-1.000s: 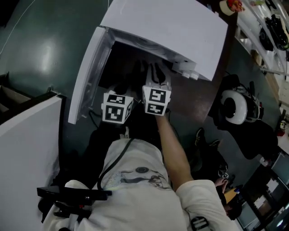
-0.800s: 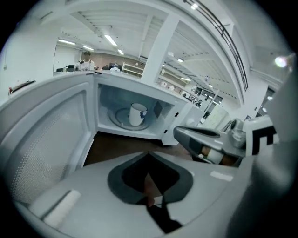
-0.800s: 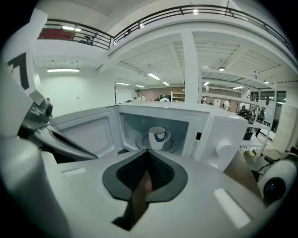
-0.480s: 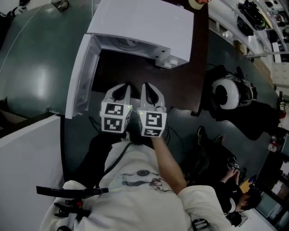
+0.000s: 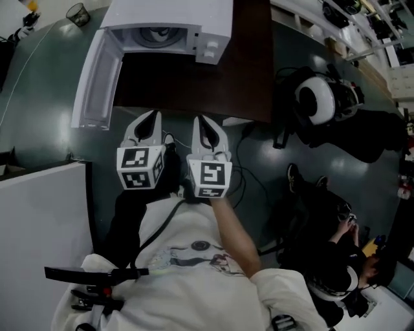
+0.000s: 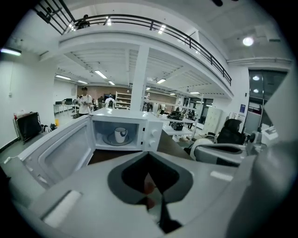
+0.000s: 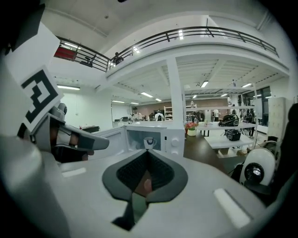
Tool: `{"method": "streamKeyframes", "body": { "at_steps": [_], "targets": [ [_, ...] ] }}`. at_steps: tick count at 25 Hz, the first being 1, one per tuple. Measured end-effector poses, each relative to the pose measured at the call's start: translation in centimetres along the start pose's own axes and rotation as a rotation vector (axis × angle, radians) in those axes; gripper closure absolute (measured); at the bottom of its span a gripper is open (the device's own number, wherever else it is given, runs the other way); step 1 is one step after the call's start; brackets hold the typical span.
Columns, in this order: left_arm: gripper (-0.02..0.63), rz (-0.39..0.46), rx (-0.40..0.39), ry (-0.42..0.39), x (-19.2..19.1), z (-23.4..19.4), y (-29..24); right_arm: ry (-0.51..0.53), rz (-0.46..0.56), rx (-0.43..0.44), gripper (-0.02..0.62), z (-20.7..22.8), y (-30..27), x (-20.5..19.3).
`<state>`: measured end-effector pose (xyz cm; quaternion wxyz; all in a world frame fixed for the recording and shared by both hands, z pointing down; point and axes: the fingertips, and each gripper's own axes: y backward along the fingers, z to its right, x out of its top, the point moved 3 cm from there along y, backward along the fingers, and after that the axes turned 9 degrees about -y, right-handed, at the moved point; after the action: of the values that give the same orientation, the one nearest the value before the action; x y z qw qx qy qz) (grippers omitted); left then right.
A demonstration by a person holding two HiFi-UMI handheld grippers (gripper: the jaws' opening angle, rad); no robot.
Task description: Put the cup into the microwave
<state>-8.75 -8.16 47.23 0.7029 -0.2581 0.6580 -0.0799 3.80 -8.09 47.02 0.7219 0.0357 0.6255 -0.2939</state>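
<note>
The white microwave (image 5: 168,19) stands at the far end of the dark brown table (image 5: 194,84), its door (image 5: 97,81) swung wide open to the left. A white cup (image 6: 120,134) stands upright on the glass turntable inside; the right gripper view also shows the cup (image 7: 149,142) in the cavity. My left gripper (image 5: 152,116) and right gripper (image 5: 200,121) hover side by side over the table's near edge, well short of the microwave. Both point at the opening. The left gripper (image 6: 148,154) and the right gripper (image 7: 148,152) are shut, with nothing between the jaws.
A black chair with a white round headrest (image 5: 320,100) stands right of the table. A white partition (image 5: 39,226) fills the lower left. A seated person (image 5: 336,258) is at the lower right. More tables and people are far behind the microwave.
Both grippers have drawn back from the microwave's opening toward my body and risen. The cup stays inside the microwave, and the door is still open.
</note>
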Motion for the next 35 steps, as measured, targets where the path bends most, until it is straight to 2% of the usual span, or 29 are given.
{"method": "streamKeyframes", "body": {
  "at_steps": [7,10,17,23,29,35],
  "targets": [
    [0.607,0.027,-0.020,-0.041,0.4,4.2,4.9,0.007,0.046,-0.028,0.594,1.0,8.2,0.4],
    [0.607,0.037,-0.031,-0.050,0.4,5.1,6.4,-0.016,0.070,-0.049,0.594,1.2,10.2,0.3],
    [0.607,0.033,-0.063,-0.053,-1.8,5.4,9.7,-0.005,0.040,-0.057,0.594,-0.6,13.0,-1.6],
    [0.606,0.032,-0.082,-0.037,-6.2,4.3,14.8,0.007,0.051,-0.080,0.594,-4.7,15.0,-3.7],
    [0.607,0.000,-0.088,-0.026,-11.1,3.3,21.2,0.018,0.029,-0.054,0.594,-11.0,17.9,-6.3],
    [0.606,0.016,-0.119,-0.013,-12.5,3.9,24.8,0.052,0.006,-0.020,0.594,-15.5,21.5,-7.8]
  ]
}}
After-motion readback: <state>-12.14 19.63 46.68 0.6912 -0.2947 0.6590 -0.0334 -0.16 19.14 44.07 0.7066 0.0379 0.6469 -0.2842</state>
